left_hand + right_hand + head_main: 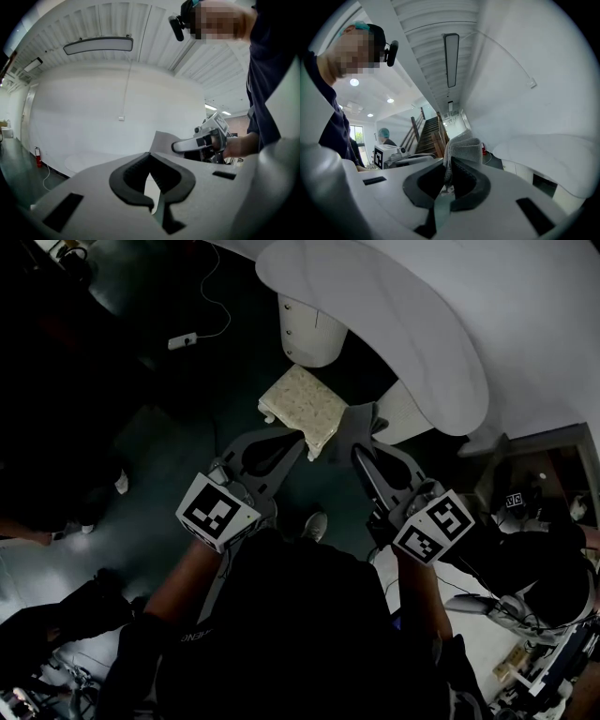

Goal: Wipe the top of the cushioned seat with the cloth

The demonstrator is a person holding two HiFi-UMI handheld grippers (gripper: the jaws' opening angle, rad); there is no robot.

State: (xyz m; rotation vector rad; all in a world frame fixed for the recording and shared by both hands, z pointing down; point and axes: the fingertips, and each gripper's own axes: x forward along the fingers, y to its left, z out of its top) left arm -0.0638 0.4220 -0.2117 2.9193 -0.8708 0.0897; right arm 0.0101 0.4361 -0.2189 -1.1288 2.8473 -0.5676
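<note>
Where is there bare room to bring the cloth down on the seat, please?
The seat top is bare throughout, bordered by the white table behind. Its near corner is crowded: the left gripper and the right gripper, shut on the cloth, are both there. The dark floor left of it is open.

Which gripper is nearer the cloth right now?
Right. The right gripper is clamped on the cloth, which sticks up between its jaws. The left gripper sits alongside, apart from the cloth, holding nothing.
</note>
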